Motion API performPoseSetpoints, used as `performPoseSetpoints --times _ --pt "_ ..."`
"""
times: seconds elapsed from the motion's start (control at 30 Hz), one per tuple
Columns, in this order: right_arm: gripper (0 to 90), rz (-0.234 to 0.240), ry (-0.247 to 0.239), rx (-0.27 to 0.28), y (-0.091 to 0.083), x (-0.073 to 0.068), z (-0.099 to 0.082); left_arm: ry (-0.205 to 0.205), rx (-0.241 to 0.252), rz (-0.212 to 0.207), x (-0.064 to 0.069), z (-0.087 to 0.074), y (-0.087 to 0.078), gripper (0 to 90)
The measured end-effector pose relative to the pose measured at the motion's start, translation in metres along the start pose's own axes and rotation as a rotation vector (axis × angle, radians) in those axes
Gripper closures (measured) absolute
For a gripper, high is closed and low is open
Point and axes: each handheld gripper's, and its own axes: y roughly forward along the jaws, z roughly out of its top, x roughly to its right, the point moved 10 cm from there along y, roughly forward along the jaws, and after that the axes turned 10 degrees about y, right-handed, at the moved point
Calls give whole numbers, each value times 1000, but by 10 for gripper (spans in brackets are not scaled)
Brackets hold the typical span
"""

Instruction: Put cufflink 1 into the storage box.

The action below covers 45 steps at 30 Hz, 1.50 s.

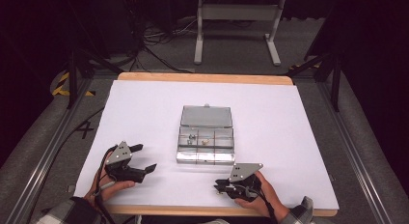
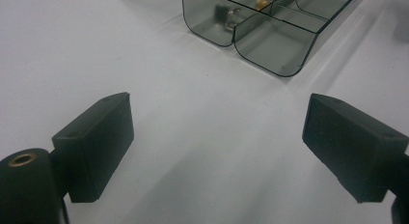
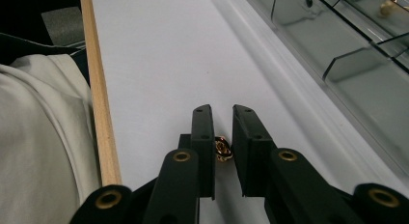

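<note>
A clear plastic compartment box (image 1: 206, 151) lies mid-table with its lid (image 1: 206, 116) folded back. A small silver piece (image 1: 191, 137) and a small gold piece (image 1: 206, 141) rest in its middle row. My right gripper (image 1: 219, 187) is just in front of the box, near the table's front edge. In the right gripper view its jaws (image 3: 222, 113) stand nearly together with a small gold ring (image 3: 223, 149) pinched between the pads. My left gripper (image 1: 144, 157) rests left of the box, jaws wide apart (image 2: 217, 132) over bare white surface, pointing at the box (image 2: 270, 35).
A white sheet (image 1: 144, 108) covers the table, and its wooden front edge (image 3: 99, 113) runs close to my right gripper. The person's light clothing (image 3: 38, 147) is just beyond that edge. A grey stand (image 1: 236, 31) and cables sit on the floor behind the table.
</note>
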Motion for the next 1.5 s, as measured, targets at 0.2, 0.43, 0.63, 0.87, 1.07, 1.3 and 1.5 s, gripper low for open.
performPoseSetpoints --times 0.2,0.43,0.63,0.87,1.07,1.3,1.5 --pt "836 2 -15 -1 -2 -2 -1 2 -5 3 1 0 0 117" --pt "846 -4 -18 12 -6 1 2 0 -5 3 0 0 0 116" --pt "847 -16 -14 25 -12 5 4 1 -3 6 0 0 0 116" --pt "847 -31 -18 45 -16 8 8 6 -2 7 0 0 0 116" --pt "848 -32 -19 45 -15 9 8 7 -4 6 -1 0 0 116" --pt "848 -33 -23 51 -14 10 11 8 -5 7 -1 0 0 115" --pt "847 -31 -14 24 -7 16 3 5 -5 6 0 0 0 116"
